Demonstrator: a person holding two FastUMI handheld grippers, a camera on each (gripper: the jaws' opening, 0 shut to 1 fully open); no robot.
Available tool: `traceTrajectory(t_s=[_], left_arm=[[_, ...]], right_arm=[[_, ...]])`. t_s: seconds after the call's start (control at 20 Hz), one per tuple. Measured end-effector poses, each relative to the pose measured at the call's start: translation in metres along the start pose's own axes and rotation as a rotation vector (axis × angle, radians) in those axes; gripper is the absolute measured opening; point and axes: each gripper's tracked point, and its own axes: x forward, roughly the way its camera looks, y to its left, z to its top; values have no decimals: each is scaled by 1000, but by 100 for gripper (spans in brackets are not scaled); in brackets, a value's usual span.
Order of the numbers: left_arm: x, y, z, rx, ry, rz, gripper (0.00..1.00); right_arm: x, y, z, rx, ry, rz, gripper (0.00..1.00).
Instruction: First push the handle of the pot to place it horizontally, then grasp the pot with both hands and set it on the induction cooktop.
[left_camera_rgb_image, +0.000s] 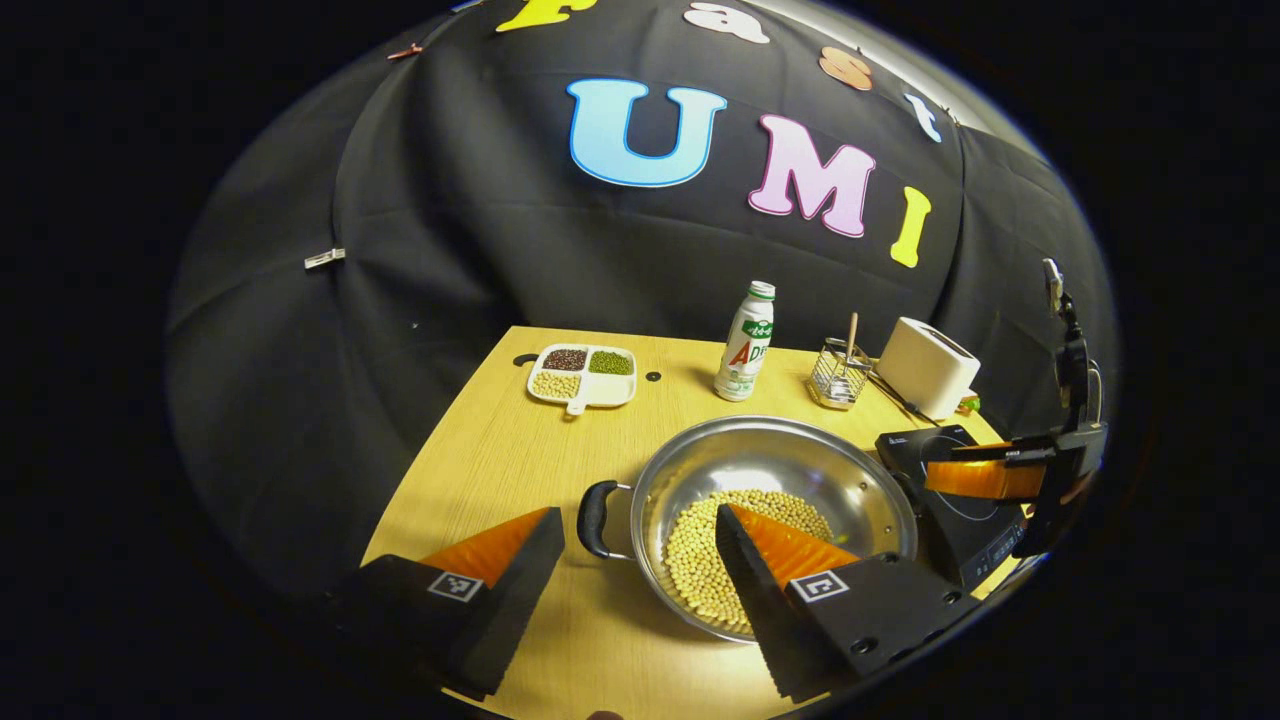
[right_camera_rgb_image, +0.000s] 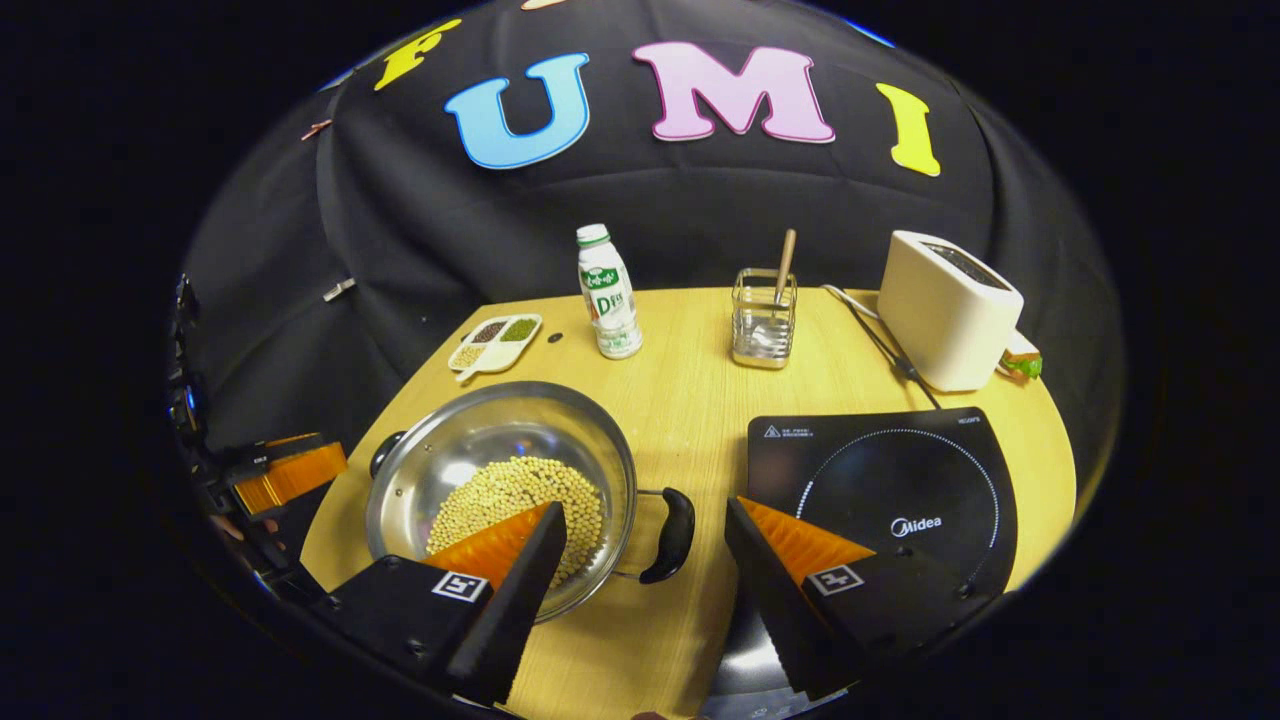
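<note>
A steel pot (left_camera_rgb_image: 760, 455) holding soybeans (left_camera_rgb_image: 700, 560) stands on the wooden table (left_camera_rgb_image: 500, 450). Its black left handle (left_camera_rgb_image: 594, 518) lies in the gap of my open left gripper (left_camera_rgb_image: 637, 515), one finger over the beans. In the right gripper view the same pot (right_camera_rgb_image: 480, 430) shows its right handle (right_camera_rgb_image: 674, 535) between the fingers of my open right gripper (right_camera_rgb_image: 645, 508). The black induction cooktop (right_camera_rgb_image: 900, 490) sits just right of the pot, also seen as the cooktop (left_camera_rgb_image: 955, 530) in the left gripper view. Each view catches the other gripper at its edge: right gripper (left_camera_rgb_image: 985, 478), left gripper (right_camera_rgb_image: 290, 470).
Along the table's back stand a divided dish of beans (right_camera_rgb_image: 495, 340), a white bottle (right_camera_rgb_image: 610, 295), a wire holder with a spoon (right_camera_rgb_image: 763, 325) and a white toaster (right_camera_rgb_image: 945, 310) with its cable (right_camera_rgb_image: 880, 345). The table edge runs close below both grippers.
</note>
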Motion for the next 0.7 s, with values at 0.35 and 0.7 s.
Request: traceTrajectory(t_s=[0.35, 0.7], left_arm=[[52, 14, -10, 17, 35, -19, 95], [94, 7, -37, -51, 109, -66, 95]], right_arm=[[41, 0, -26, 41, 73, 18, 100], [66, 4, -39, 55, 109, 27, 100]])
